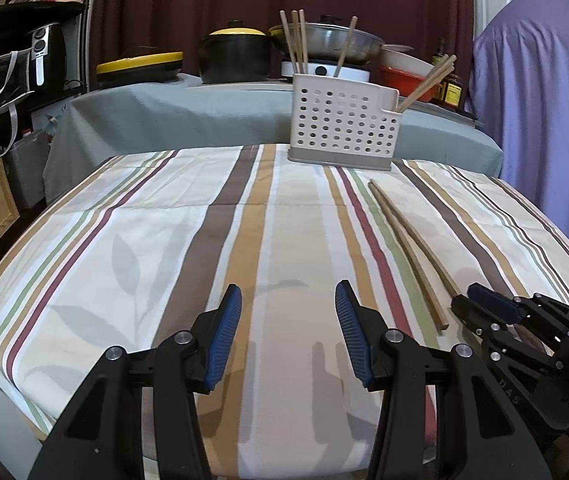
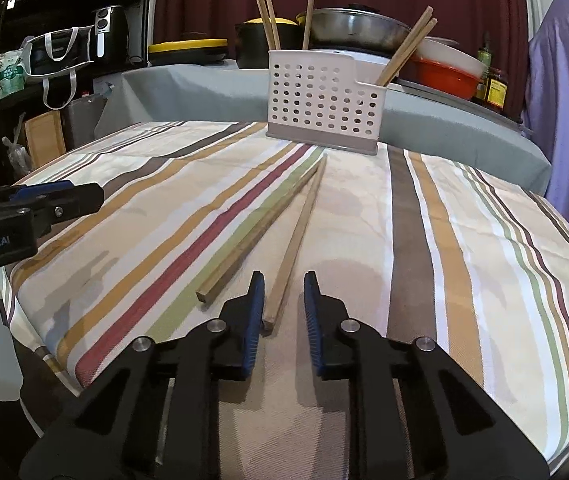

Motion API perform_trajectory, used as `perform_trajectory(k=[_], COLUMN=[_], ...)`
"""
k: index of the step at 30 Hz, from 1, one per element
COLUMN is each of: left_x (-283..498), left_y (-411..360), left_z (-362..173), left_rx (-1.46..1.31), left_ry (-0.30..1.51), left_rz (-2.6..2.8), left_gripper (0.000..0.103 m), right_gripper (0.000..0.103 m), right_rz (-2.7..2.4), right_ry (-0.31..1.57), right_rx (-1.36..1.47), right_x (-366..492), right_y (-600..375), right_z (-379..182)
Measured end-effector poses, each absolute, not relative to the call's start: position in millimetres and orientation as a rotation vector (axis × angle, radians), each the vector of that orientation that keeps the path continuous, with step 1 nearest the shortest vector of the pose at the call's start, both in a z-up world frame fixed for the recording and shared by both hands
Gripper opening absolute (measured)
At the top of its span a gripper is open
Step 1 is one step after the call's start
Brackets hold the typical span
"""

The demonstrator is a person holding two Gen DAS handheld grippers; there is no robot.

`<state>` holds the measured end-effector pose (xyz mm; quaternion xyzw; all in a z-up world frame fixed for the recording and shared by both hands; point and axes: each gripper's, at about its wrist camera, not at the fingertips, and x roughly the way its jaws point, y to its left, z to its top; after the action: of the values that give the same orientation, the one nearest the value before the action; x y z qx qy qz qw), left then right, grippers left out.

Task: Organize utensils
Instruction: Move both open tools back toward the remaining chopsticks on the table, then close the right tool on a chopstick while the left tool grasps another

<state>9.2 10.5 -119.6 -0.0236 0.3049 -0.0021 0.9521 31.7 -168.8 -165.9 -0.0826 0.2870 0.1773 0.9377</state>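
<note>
The task looks more than half done, judged by the count. The holder [image 2: 324, 100] stands at the far edge of the striped cloth [image 2: 444, 240], near the middle of that edge. It already has chopsticks in it. Three or four stand upright in its taller left part [image 1: 298, 40], and two or three more lean to the right out of its lower right part [image 2: 408, 44]. I cannot count them exactly.

Two chopsticks [image 2: 276, 232] are left on the cloth. They lie between the holder and the near edge. Their far ends almost meet just before the holder, and their near ends are spread apart.

The right gripper [image 2: 284, 284] is low at the near edge of the cloth. Its fingers are partly spread, one on each side of the near end of the right chopstick [image 2: 296, 236]. They do not pinch it yet, as far as I can see.

The left gripper [image 1: 288, 296] hovers over the near part of the cloth, to the left of the chopsticks. Its fingers are wide apart and hold nothing.

So what remains, I think, is to lift these two chopsticks and put them in the holder.
</note>
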Motion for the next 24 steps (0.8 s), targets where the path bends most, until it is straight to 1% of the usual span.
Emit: perform_trajectory(k=[1, 8, 24], left_x=[9, 11, 20], left_y=[9, -5, -65], left_z=[-120, -121, -130], left_rx=[-0.047, -0.047, 0.009], left_ry=[0.62, 0.634, 0.635], left_rz=[-0.008, -0.052, -0.18], left_gripper=[0.049, 0.049, 0.049], right_gripper=[0.012, 0.006, 0.006], right_rz=[0.363, 0.334, 0.24], right_ry=[0.588, 0.575, 0.501], right_rx=[-0.166, -0.138, -0.062], right_x=[32, 33, 27], right_y=[-170, -182, -242], right_z=[-166, -160, -147])
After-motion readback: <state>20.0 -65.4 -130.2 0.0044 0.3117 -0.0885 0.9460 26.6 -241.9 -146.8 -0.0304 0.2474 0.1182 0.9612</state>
